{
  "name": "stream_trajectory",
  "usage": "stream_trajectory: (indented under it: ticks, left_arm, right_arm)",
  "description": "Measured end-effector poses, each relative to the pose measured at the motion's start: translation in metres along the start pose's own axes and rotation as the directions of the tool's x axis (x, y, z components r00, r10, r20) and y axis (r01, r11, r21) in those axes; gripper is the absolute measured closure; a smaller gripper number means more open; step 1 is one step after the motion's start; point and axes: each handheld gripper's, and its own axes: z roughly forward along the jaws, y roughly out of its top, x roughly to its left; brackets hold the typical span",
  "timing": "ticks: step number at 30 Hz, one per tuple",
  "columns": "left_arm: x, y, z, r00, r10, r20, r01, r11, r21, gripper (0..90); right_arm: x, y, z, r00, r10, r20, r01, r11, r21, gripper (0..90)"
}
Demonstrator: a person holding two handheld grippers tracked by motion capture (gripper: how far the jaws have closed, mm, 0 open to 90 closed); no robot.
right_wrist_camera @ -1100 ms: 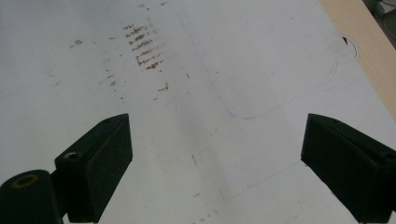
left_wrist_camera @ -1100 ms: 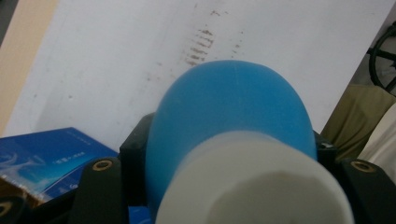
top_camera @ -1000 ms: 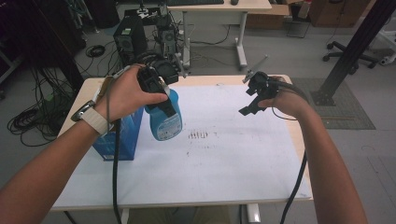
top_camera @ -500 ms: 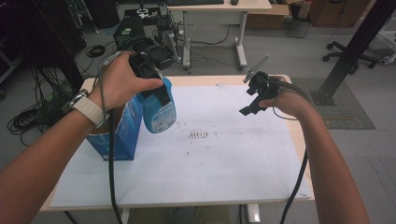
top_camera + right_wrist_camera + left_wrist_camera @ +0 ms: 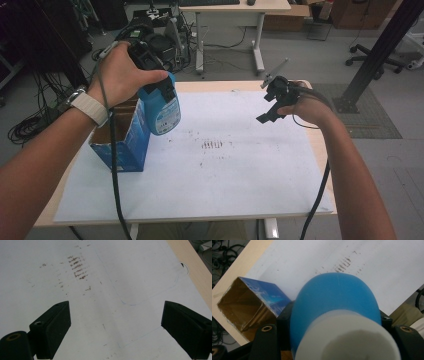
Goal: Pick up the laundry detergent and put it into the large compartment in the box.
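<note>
A blue bottle [image 5: 163,109] with a white cap [image 5: 347,337] hangs in the air, and my left gripper [image 5: 150,62] is shut on its neck. It hovers above the table just right of an open blue cardboard box [image 5: 122,135], whose brown inside [image 5: 244,305] faces up. My right gripper [image 5: 272,102] is held over the right part of the white sheet [image 5: 225,170]. Its two black fingers [image 5: 51,327] stand wide apart with nothing between them, over bare sheet [image 5: 112,302].
The white sheet carries a patch of brown marks [image 5: 212,145] near its middle. The wooden table edge [image 5: 320,150] runs close to the right arm. Behind the table are cables, equipment [image 5: 165,40] and another desk [image 5: 235,10].
My left gripper has lifted the blue bottle higher and carried it slightly left, toward the space above the box. The right gripper has stayed in place and open.
</note>
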Motion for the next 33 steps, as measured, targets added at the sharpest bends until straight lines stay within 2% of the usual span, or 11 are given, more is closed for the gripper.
stream_trajectory:
  ticks: [7,10,12,16,24,33]
  left_arm:
    - [0.011,0.0,-0.008,0.9974,-0.072,0.001,0.072,0.9973,-0.011,38.0]
    - [0.013,0.001,-0.012,0.9974,-0.072,-0.011,0.072,0.9974,-0.007,38.0]
    - [0.017,0.002,-0.015,0.9958,-0.091,-0.01,0.091,0.9958,-0.008,37.9]
    - [0.023,0.001,-0.021,0.99,-0.14,-0.014,0.14,0.99,-0.021,38.0]
    - [0.035,0.0,-0.027,0.9798,-0.196,-0.039,0.196,0.9805,-0.018,37.9]
    - [0.049,-0.003,-0.031,0.9637,-0.263,-0.044,0.263,0.9647,-0.017,37.9]
  right_arm:
    - [-0.001,0.0,-0.001,1.0,0.0,0.002,0.0,1.0,-0.004,9.1]
    - [-0.001,0.001,0.0,1.0,-0.001,0.002,0.001,1.0,-0.003,9.1]
    - [-0.002,0.001,0.0,1.0,-0.002,0.002,0.002,1.0,-0.002,9.1]
    - [-0.002,0.002,0.001,1.0,-0.005,-0.001,0.005,1.0,-0.002,9.1]
    - [-0.002,0.002,0.001,1.0,-0.007,-0.004,0.007,1.0,-0.002,9.1]
    - [-0.003,0.003,0.001,0.9999,-0.008,-0.006,0.008,1.0,0.0,9.1]
